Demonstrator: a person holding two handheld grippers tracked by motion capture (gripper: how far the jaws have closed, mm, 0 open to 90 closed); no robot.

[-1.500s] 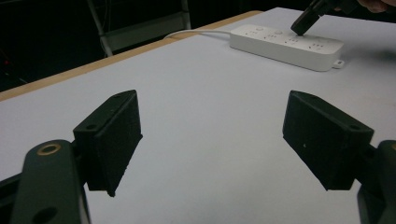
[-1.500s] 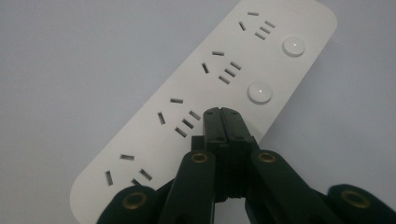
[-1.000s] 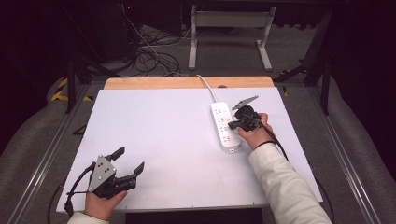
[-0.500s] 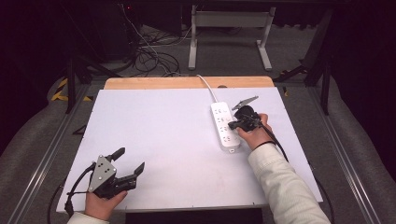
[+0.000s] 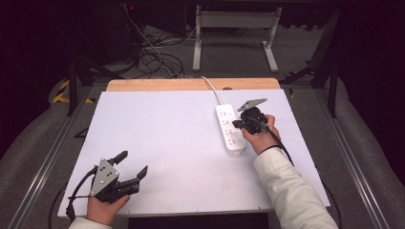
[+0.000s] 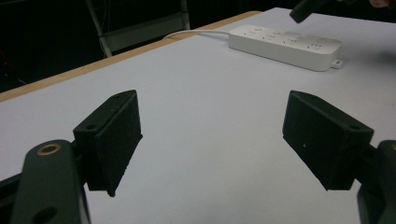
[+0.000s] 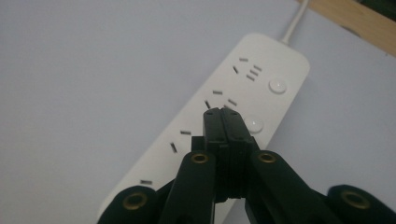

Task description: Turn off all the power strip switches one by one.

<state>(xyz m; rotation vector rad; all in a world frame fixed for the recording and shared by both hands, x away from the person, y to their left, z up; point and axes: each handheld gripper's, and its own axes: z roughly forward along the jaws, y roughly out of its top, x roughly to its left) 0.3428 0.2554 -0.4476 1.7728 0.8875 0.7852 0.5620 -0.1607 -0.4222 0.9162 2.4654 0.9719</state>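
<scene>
1. Low at the left of the high view, the left tongs rest on the near edge of the white tabletop, gripped by a hand that enters from the bottom edge.
2. Their jaws stand wide apart with nothing between them; the left gripper view shows the two black pads at either side of the frame and bare tabletop in the gap.
3. Farther up and to the right of the high view, a sleeved forearm runs diagonally from the bottom edge to the right tongs.
4. The right tongs are closed tight, pad against pad, and grip nothing; in the right gripper view their joined tips sit over the middle of the white power strip, just beside a round button. Whether the tips touch the strip I cannot tell.
5. The power strip lies flat on the tabletop, right of centre in the high view, its length running toward the far edge.
6. Farthest off, its white cord leaves the top end and crosses the wooden strip along the far edge.
</scene>
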